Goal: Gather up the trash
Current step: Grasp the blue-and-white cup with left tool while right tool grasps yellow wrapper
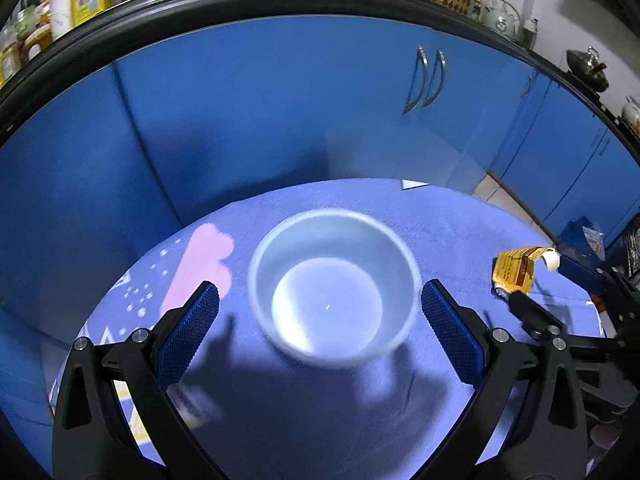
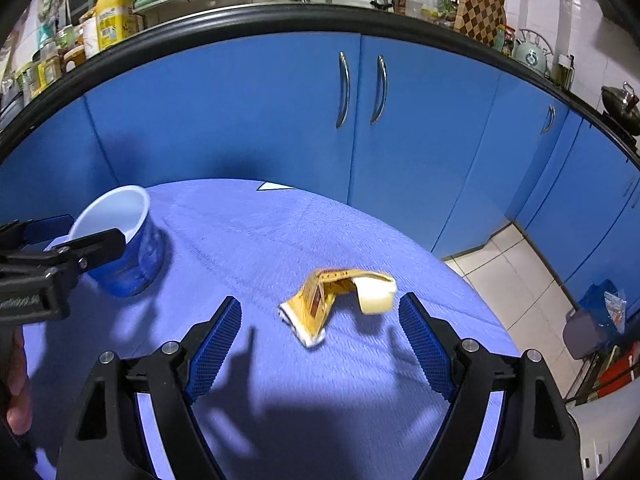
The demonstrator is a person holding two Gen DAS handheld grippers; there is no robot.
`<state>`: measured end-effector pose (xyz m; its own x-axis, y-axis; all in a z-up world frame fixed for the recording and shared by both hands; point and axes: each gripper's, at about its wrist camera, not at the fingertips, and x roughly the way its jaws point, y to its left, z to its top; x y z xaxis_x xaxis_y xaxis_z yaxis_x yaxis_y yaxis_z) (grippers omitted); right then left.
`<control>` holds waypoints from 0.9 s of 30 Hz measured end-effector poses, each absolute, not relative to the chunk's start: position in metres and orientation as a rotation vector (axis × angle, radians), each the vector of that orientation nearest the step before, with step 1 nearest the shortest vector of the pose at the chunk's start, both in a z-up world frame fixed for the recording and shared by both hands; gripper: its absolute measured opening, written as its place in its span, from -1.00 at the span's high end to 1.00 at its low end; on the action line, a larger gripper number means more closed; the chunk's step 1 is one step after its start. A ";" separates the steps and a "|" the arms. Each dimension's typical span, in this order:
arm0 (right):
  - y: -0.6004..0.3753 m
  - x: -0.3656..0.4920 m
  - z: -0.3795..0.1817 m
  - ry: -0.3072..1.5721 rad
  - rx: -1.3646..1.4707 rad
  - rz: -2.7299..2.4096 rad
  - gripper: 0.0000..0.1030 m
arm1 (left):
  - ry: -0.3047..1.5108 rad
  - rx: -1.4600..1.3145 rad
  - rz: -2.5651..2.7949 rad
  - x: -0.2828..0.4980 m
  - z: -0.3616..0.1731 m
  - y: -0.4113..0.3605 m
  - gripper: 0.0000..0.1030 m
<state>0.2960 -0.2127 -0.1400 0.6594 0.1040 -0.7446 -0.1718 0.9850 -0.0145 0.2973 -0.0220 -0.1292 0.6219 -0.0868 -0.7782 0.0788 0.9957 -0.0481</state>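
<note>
A blue cup with a white inside (image 1: pixel 334 286) stands upright on the blue-clothed table (image 1: pixel 460 236); it also shows in the right wrist view (image 2: pixel 124 248). My left gripper (image 1: pixel 320 320) is open, its fingers either side of the cup from above, not touching it. A crumpled yellow wrapper (image 2: pixel 332 300) lies on the cloth; in the left wrist view it sits at the right (image 1: pixel 518 270). My right gripper (image 2: pixel 320 340) is open just short of the wrapper, its fingers wider than the wrapper.
Blue cabinet doors (image 2: pixel 360 128) with metal handles stand behind the table. The counter above holds bottles and jars (image 2: pixel 108 20). Tiled floor (image 2: pixel 516 268) and a bag (image 2: pixel 600 312) lie right of the table edge.
</note>
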 end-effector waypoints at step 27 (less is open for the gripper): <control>-0.198 0.313 -0.153 0.861 -0.134 0.211 0.31 | 0.957 0.015 -0.089 0.309 -0.155 -0.031 -0.49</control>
